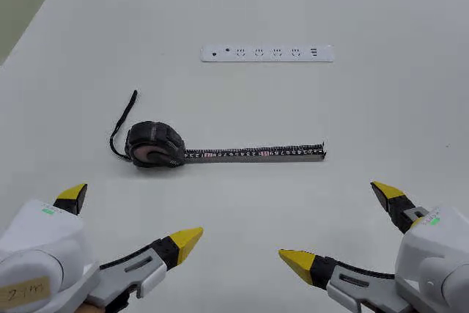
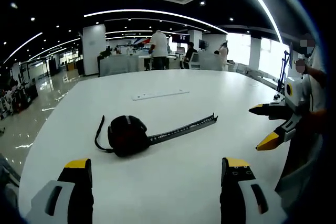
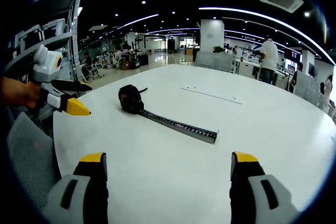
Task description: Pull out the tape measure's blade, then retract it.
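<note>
**Both grippers ahead of the task object.** We see the left gripper (image 1: 130, 218) and the right gripper (image 1: 338, 223), each with its yellow-tipped jaws spread wide and nothing between them. The tape measure (image 1: 154, 144) lies on the white table (image 1: 352, 5), ahead of both grippers and well apart from them. Its black case sits forward of the left gripper. Its blade (image 1: 256, 153) lies drawn out flat, with its hooked end forward of the right gripper. A black wrist strap (image 1: 121, 126) curls from the case on the side away from the blade. Beyond the tape measure lies a white power strip (image 1: 267, 53). The left gripper view adds the right gripper off to its right and people (image 2: 157, 45) standing at desks past the table. The right gripper view adds the left gripper at its left, held in a hand (image 3: 18, 93), with shelving (image 3: 63, 3) above it.
</note>
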